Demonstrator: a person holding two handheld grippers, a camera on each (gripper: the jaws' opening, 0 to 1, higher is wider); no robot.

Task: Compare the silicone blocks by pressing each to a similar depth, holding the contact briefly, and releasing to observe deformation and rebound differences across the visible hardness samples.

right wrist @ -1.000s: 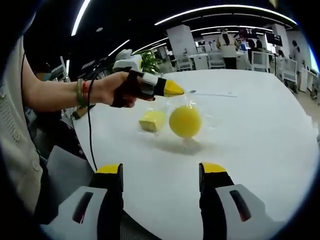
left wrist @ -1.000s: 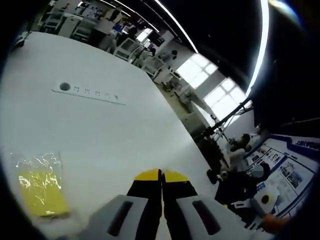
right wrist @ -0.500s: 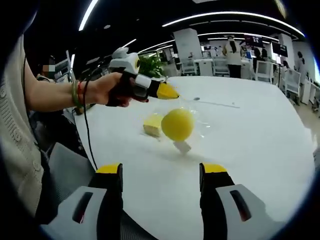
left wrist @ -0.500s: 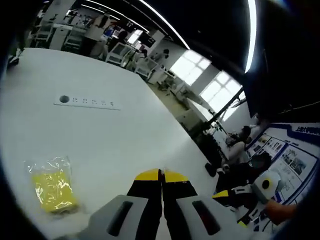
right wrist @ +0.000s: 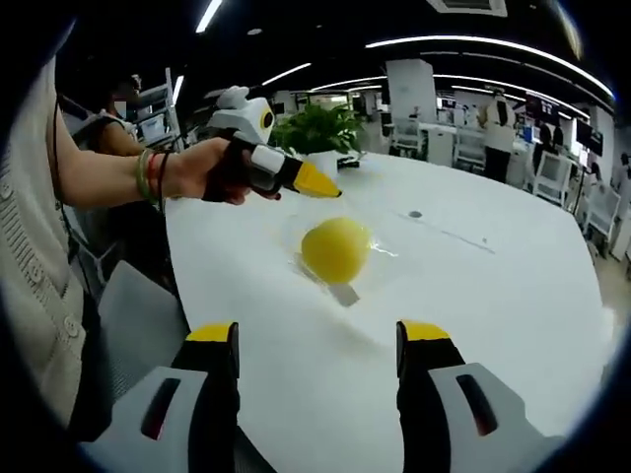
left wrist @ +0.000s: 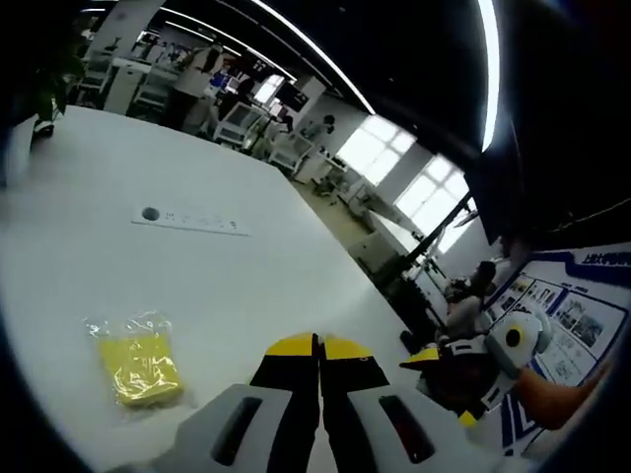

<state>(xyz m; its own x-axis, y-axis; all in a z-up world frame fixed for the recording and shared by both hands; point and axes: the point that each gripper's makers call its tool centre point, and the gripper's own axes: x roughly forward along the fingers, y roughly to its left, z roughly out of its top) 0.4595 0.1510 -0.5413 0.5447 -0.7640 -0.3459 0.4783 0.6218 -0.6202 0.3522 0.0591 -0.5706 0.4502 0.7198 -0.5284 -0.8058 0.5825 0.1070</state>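
Left gripper [left wrist: 318, 345] jaws closed, empty, apparently as a pressing tip; flat yellow bagged silicone block [left wrist: 139, 366] at nine o'clock. Right gripper [right wrist: 317, 347] jaws wide apart, empty, facing round yellow bagged silicone sample [right wrist: 335, 249] at twelve o'clock.

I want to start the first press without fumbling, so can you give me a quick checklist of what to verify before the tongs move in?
1. Left tongs shut, so they make one blunt tip: ok.
2. Right tongs free to press: ok, open with nothing between them.
3. Round yellow sample reachable: ok, it lies on the white table ahead of the right tongs, in clear wrap.
4. Square yellow sample reachable: ok, bagged on the table beside the left tongs.
5. Any contact made yet: not ok, both tongs are off the samples.
6. Which sample is harder: cannot tell.
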